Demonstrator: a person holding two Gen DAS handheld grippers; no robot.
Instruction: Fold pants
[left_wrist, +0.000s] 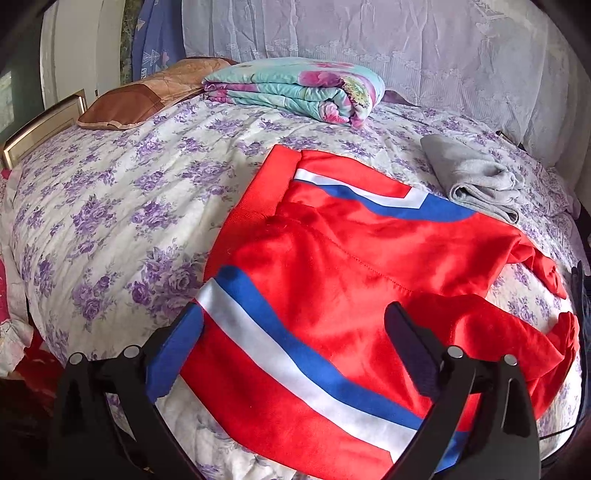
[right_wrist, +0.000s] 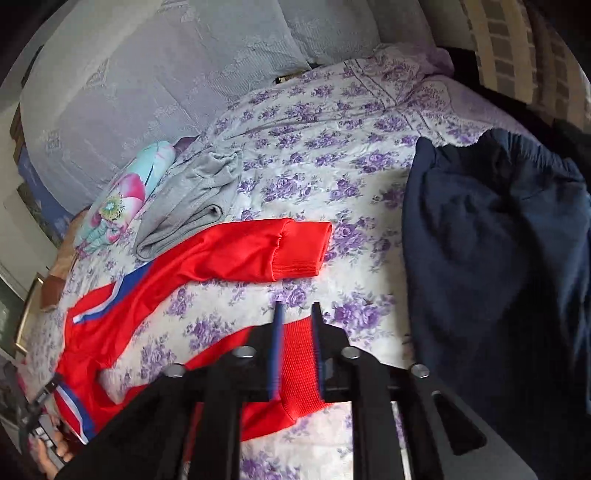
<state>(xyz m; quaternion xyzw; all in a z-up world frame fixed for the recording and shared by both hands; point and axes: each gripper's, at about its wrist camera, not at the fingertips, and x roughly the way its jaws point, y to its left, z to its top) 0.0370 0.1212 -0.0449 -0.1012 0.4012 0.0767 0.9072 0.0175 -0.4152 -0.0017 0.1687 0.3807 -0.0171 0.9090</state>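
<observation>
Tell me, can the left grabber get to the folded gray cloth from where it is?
Probably yes. The left gripper is open over the red pants, and the gray cloth lies farther up the bedspread past them. Nothing stands between, though it would have to pass over the pants.

No legible text, label, brand, number or sign in either wrist view. A blue patterned cloth (left_wrist: 147, 44) at the far left of the left wrist view carries small dark marks near its lower edge; too small to read.
</observation>
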